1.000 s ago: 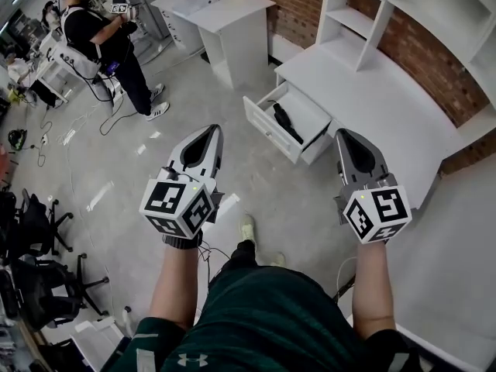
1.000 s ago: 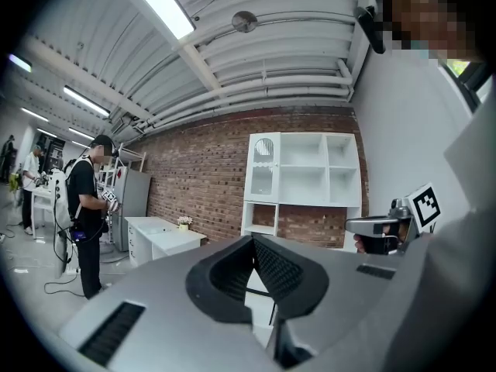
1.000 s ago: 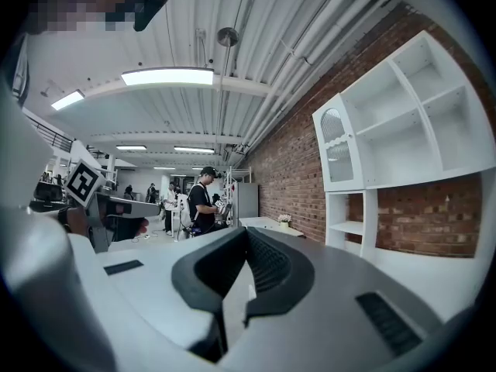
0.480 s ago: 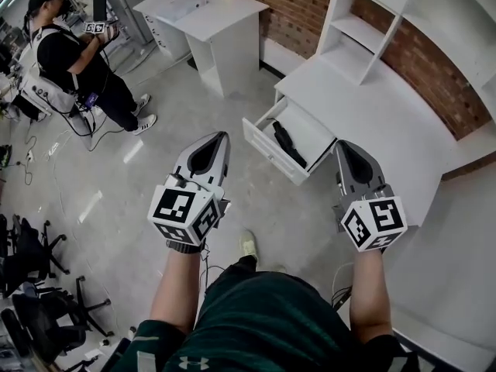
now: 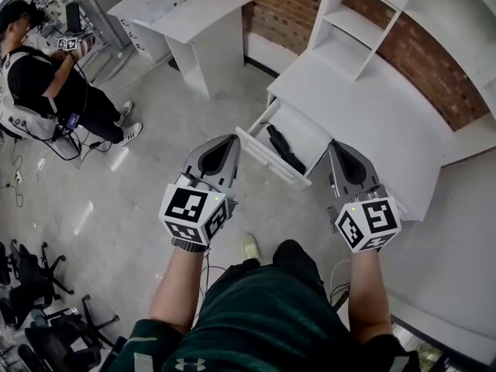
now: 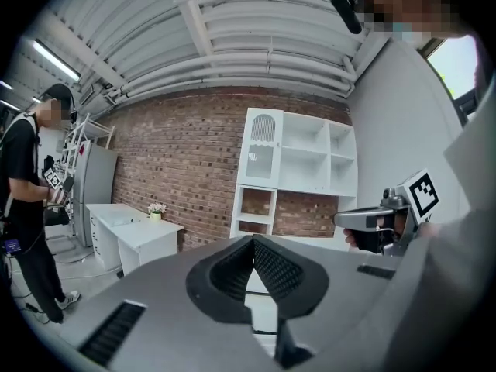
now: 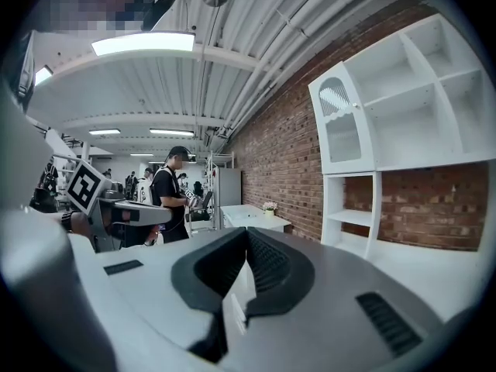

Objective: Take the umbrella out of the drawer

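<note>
A black folded umbrella [image 5: 282,148] lies inside the pulled-out white drawer [image 5: 267,158] of the white desk [image 5: 372,111]. Both grippers hang in the air in front of the drawer, nearly level, and touch nothing. My left gripper [image 5: 232,139] is just left of the drawer front, jaws shut and empty; its closed tips [image 6: 253,239] point at the shelf unit. My right gripper [image 5: 334,143] hovers at the drawer's right corner, over the desk edge, jaws closed together [image 7: 246,231] with nothing between them. The umbrella appears in neither gripper view.
A white shelf unit [image 5: 364,22] stands on the desk against the brick wall. A second white desk [image 5: 186,14] with a small flower pot stands at the back. A person [image 5: 46,76] holding grippers stands at far left. Office chairs [image 5: 31,273] and cables crowd the left floor.
Both grippers have moved forward and slightly down towards the drawer, which now lies right between their tips. Their jaws stay closed. The person at left has slid toward the picture's edge.
</note>
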